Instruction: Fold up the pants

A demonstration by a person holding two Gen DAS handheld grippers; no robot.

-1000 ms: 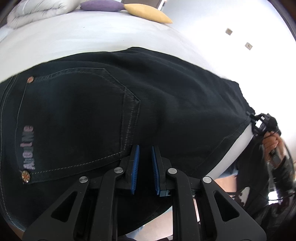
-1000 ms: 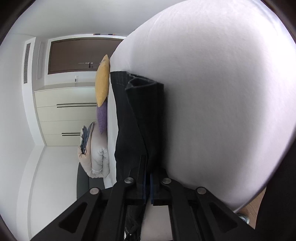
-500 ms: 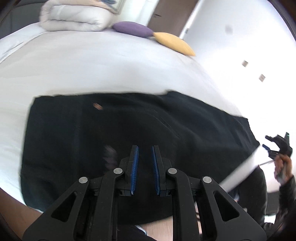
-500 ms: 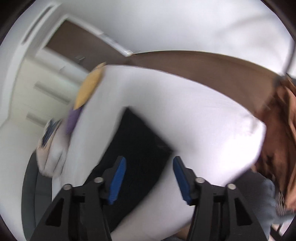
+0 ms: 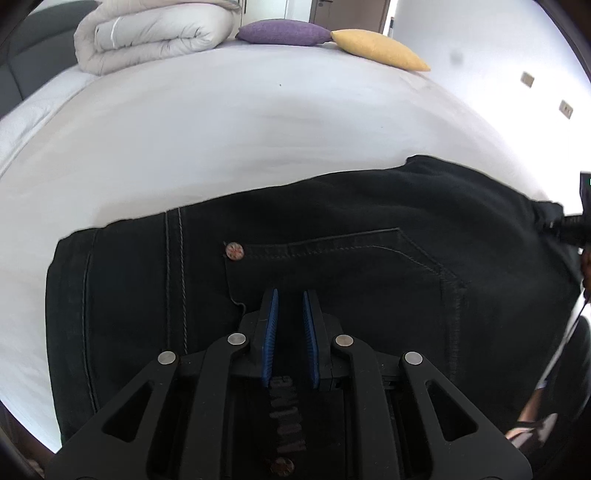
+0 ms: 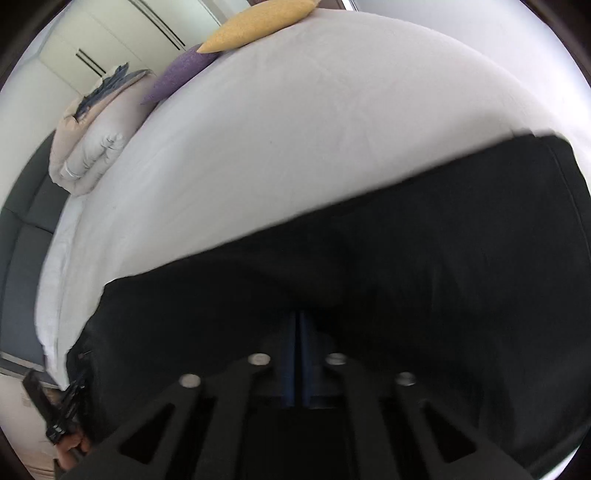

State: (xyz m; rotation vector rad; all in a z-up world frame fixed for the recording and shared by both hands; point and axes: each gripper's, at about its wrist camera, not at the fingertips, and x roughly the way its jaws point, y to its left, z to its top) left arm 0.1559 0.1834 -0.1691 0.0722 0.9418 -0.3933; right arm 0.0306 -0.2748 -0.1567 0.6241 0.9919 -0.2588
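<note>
Between the blue pads [image 5: 269,328] of the left gripper [image 5: 290,295], a narrow gap stands empty above the pants [image 5: 351,258], while the right gripper [image 6: 296,317] is closed with nothing visible in it. Pants lie folded on the near bed [image 5: 221,129]; far off sit a duvet [image 5: 147,37] and two cushions [image 5: 284,32].
</note>
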